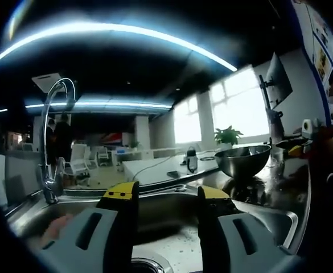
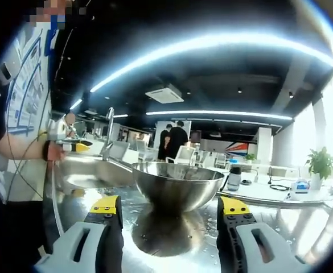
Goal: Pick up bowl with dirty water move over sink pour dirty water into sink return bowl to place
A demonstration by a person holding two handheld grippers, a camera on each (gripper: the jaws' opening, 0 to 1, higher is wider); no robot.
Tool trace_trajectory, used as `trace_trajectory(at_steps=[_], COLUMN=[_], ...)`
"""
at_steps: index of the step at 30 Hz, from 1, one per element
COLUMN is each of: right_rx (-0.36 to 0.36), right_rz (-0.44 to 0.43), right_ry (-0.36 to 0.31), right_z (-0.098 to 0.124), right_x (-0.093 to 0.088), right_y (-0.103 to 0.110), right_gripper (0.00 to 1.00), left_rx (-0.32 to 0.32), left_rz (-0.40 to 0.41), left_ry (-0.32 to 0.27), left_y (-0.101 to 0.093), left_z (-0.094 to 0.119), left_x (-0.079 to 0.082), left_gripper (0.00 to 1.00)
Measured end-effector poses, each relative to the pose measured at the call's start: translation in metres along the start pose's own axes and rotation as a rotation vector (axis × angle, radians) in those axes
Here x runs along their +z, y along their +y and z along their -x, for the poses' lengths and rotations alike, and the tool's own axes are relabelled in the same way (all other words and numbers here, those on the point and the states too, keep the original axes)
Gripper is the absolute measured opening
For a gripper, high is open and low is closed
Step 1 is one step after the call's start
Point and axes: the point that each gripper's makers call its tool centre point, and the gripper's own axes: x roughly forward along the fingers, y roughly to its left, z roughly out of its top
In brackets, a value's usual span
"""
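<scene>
The right gripper has its fingers apart, framing the steel bowl standing upright on the wet counter at 12 o'clock. The left gripper, fingers likewise apart, hangs over the sink; the faucet rises at 10 o'clock and the bowl sits beyond at 2 o'clock.

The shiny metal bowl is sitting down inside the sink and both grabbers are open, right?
Not quite. The metal bowl sits on the wet counter beside the sink, not inside it, as the right gripper view shows. Both grabbers, left and right, are open.
</scene>
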Motion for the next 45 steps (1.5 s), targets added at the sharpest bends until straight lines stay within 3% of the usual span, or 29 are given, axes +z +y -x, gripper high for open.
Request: trace_trajectory(at_steps=[5, 7, 9, 11, 15, 21, 30, 34, 36, 42, 45], right_rx=[-0.025, -0.022, -0.015, -0.012, -0.025, -0.029, -0.033, -0.027, -0.029, -0.038, -0.033], right_rz=[-0.025, -0.017, -0.011, -0.009, -0.005, -0.014, -0.024, -0.028, -0.029, -0.033, -0.030], right_ry=[-0.026, -0.019, -0.009, -0.006, -0.018, -0.009, -0.027, -0.027, -0.027, -0.043, -0.043], right_z=[0.002, 0.002, 0.002, 0.001, 0.002, 0.002, 0.004, 0.004, 0.004, 0.005, 0.005], right_x=[0.004, 0.001, -0.003, -0.003, -0.001, -0.004, -0.004, -0.002, -0.002, 0.000, -0.001], right_y=[-0.007, -0.009, -0.009, -0.008, -0.011, -0.015, -0.024, -0.017, -0.016, -0.017, -0.017], right_gripper=[0.60, 0.60, 0.59, 0.59, 0.58, 0.58, 0.58, 0.58, 0.58, 0.58, 0.58], left_rx=[0.007, -0.021, 0.000, 0.005, -0.035, -0.008, -0.016, 0.011, -0.003, 0.010, -0.001], left_rz=[-0.019, 0.035, 0.082, 0.050, 0.053, 0.055, 0.068, 0.086, 0.119, 0.102, 0.119], left_ry=[-0.009, -0.002, 0.046, 0.081, 0.028, 0.003, 0.010, 0.019, -0.007, -0.009, -0.037], left_y=[-0.001, -0.007, -0.002, 0.001, -0.008, -0.002, -0.002, 0.004, 0.003, 0.004, 0.003], left_z=[-0.001, 0.000, 0.001, -0.001, 0.000, 0.000, 0.001, 0.002, 0.002, 0.002, 0.001], left_x=[0.004, 0.002, -0.007, -0.014, -0.005, -0.001, -0.003, -0.005, 0.000, 0.000, 0.005], left_gripper=[0.37, 0.35, 0.36, 0.36, 0.37, 0.34, 0.33, 0.23, 0.24, 0.25, 0.25])
